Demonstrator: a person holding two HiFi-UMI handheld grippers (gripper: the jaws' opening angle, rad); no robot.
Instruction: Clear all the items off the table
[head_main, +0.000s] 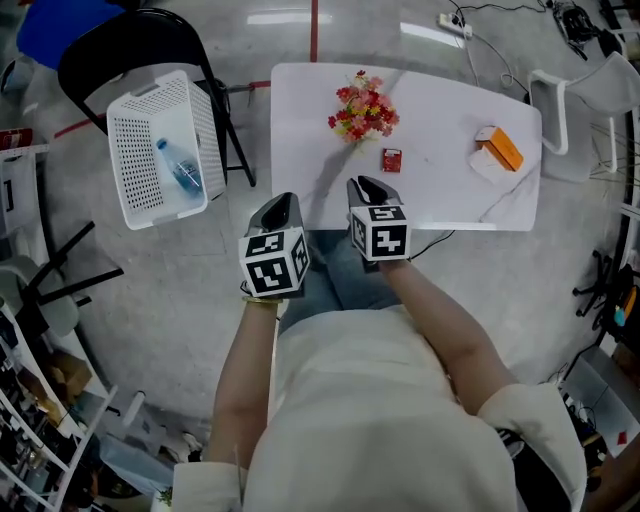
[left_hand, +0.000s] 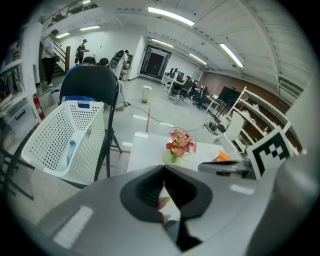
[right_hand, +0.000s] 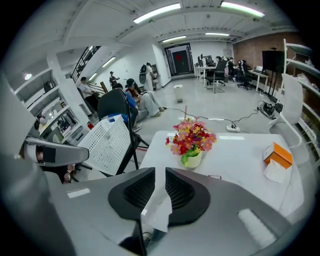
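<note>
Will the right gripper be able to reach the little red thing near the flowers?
Probably yes. The right gripper hangs at the near edge of the table, and the little red thing lies just past its tips. Nothing stands between them; the flowers sit farther back.
</note>
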